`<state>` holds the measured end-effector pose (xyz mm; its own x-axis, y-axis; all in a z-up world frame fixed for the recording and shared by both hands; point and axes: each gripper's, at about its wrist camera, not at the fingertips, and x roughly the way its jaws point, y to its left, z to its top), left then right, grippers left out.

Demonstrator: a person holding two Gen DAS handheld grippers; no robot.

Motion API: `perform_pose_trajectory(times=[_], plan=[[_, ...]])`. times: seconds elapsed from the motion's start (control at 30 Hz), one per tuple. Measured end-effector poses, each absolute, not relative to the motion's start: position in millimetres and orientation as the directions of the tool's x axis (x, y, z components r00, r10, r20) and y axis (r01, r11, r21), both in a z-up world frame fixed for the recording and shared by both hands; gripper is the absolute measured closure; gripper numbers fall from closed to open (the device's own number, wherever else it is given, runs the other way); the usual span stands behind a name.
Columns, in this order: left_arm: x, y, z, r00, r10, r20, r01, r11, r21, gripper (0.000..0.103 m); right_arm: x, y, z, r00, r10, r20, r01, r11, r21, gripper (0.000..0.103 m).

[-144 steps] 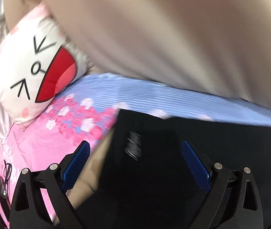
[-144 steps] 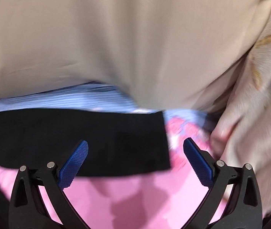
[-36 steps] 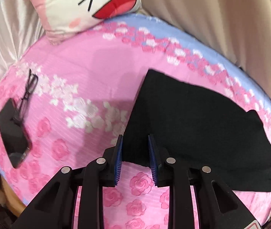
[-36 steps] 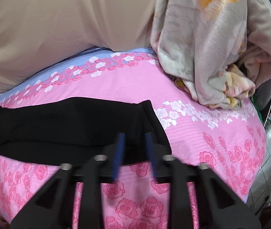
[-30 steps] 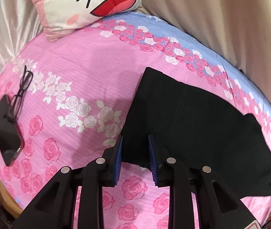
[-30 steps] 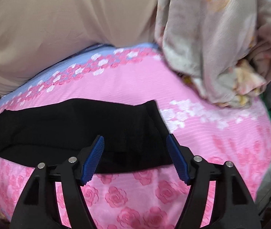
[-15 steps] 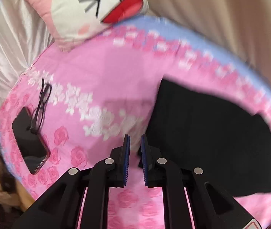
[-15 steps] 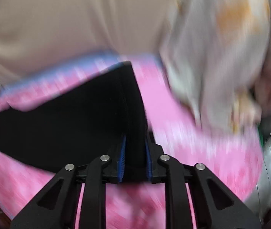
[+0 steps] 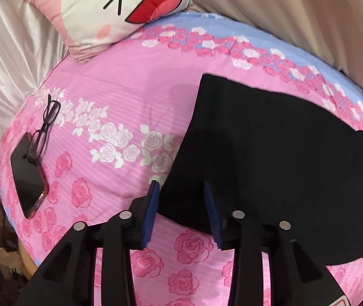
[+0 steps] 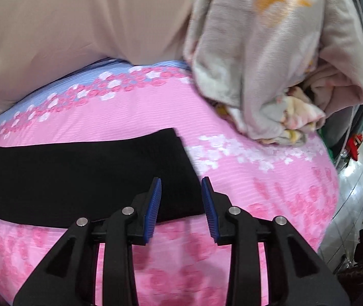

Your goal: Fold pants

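The bed carries everything here, under a pink rose-print sheet. At its far edge a curtain hangs; a heaped blanket sits toward the far right corner and a cartoon pillow toward the far left one.

The pants lie flat in the middle of the bed as a long black strip, running along the near edge and already doubled on themselves, it seems.

The left gripper hovers over the strip's near left corner, its jaws apart and opening with cloth showing between them but not pinched. The right gripper is over the near right corner, jaws likewise apart and opening, not pressing the fabric.

To do this step well, I judge each gripper should take both layers at its corner before lifting, then carry one end across to the other with the edges matched. Keep the cloth taut between the two hands so no crease is trapped.

Near the bed's left edge lie a phone and glasses, well apart from the pants.
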<state>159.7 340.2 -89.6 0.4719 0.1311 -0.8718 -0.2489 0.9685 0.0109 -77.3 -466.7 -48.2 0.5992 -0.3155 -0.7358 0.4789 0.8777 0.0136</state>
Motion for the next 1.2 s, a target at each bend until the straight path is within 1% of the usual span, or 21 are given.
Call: perform_pose_trajectory(times=[0.07, 0.1, 0.23, 0.33, 0.5, 0.7, 0.77, 0.8, 0.93, 1.0, 1.2], plan=[[160.9, 333.1, -98.0, 0.462, 0.165, -0.872, -0.245, 0.968, 0.053, 0.064, -69.7, -458.4, -49.7, 0.568, -0.336, -0.751, 0.494, 0.869, -0.015, 0.071], [161.2, 330.2, -100.7, 0.461, 0.171, -0.871, -0.242, 0.968, 0.063, 0.061, -67.5, -454.5, -50.6, 0.557, -0.349, -0.754, 0.501, 0.865, -0.031, 0.071], [160.7, 322.5, -104.5, 0.473, 0.214, -0.855, -0.244, 0.964, 0.106, 0.057, -59.9, -441.4, -50.2, 0.535, -0.402, -0.743, 0.525, 0.848, -0.081, 0.071], [161.3, 318.0, -106.0, 0.476, 0.24, -0.846, -0.246, 0.96, 0.134, 0.057, -56.1, -437.4, -50.4, 0.539, -0.409, -0.736, 0.535, 0.842, -0.077, 0.071], [166.7, 309.8, -107.9, 0.48, 0.292, -0.827, -0.232, 0.952, 0.201, 0.057, -49.5, -429.8, -50.9, 0.505, -0.49, -0.711, 0.565, 0.81, -0.157, 0.071], [173.3, 316.1, -100.7, 0.467, 0.307, -0.829, -0.271, 0.942, 0.197, 0.057, -44.9, -426.0, -52.3, 0.509, -0.492, -0.706, 0.56, 0.813, -0.162, 0.071], [170.7, 321.1, -89.1, 0.477, 0.344, -0.809, -0.312, 0.927, 0.211, 0.057, -44.3, -424.7, -51.2, 0.512, -0.49, -0.705, 0.557, 0.815, -0.161, 0.071], [167.6, 321.5, -84.4, 0.488, 0.344, -0.802, -0.316, 0.926, 0.205, 0.057, -44.7, -425.0, -50.7, 0.513, -0.491, -0.705, 0.558, 0.814, -0.161, 0.071], [140.2, 315.4, -58.1, 0.584, 0.229, -0.779, -0.262, 0.961, 0.086, 0.056, -51.2, -425.1, -47.2, 0.52, -0.495, -0.696, 0.562, 0.812, -0.157, 0.07], [131.0, 313.9, -57.7, 0.592, 0.207, -0.779, -0.258, 0.964, 0.061, 0.056, -55.6, -426.0, -46.1, 0.524, -0.497, -0.692, 0.566, 0.81, -0.154, 0.069], [118.4, 335.6, -66.5, 0.569, 0.17, -0.805, -0.291, 0.957, -0.003, 0.056, -59.8, -422.1, -46.7, 0.511, -0.5, -0.699, 0.566, 0.808, -0.164, 0.068]])
